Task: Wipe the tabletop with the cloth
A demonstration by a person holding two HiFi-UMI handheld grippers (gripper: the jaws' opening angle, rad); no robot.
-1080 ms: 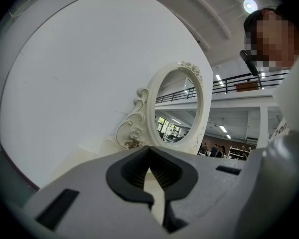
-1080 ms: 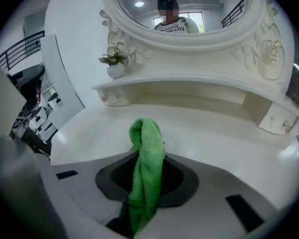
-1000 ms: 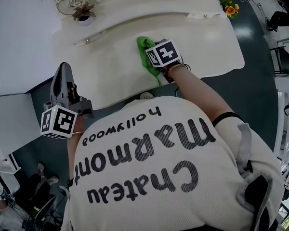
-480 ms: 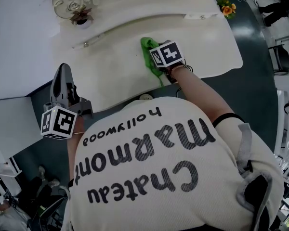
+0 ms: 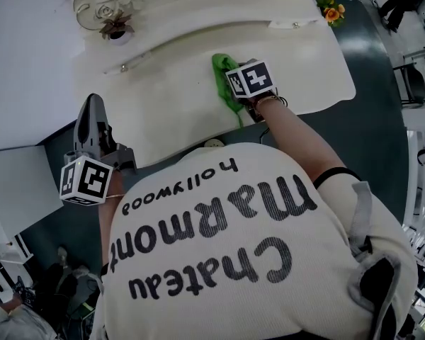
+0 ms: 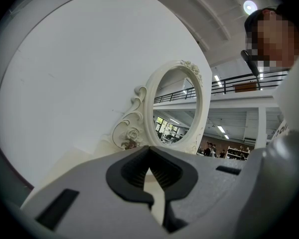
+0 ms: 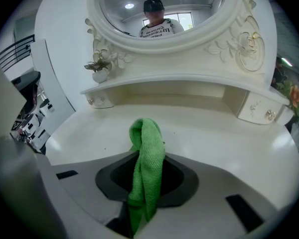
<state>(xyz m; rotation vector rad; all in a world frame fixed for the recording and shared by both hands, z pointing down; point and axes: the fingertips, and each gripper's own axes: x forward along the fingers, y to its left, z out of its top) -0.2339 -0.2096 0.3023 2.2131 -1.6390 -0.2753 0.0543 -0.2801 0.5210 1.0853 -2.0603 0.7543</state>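
Note:
A green cloth (image 5: pixel 224 82) lies bunched on the cream tabletop (image 5: pixel 170 98), right of its middle. My right gripper (image 5: pixel 235 83) is shut on it, with the marker cube above. In the right gripper view the cloth (image 7: pixel 147 158) hangs folded between the jaws of the right gripper (image 7: pixel 139 208), its free end touching the tabletop (image 7: pixel 214 138). My left gripper (image 5: pixel 92 106) is held off the table's front left corner, pointing at the white wall. The left gripper (image 6: pixel 153 203) has its jaws together and holds nothing.
An ornate oval mirror (image 7: pixel 159 14) stands at the back of the table over a shelf with small knobs (image 7: pixel 268 114). A flower ornament (image 5: pixel 117 25) sits back left, orange flowers (image 5: pixel 333 11) back right. White panel (image 5: pixel 21 62) left, dark floor (image 5: pixel 361 133) right.
My right gripper has slid the cloth a little to the right across the tabletop. The left gripper has stayed where it was.

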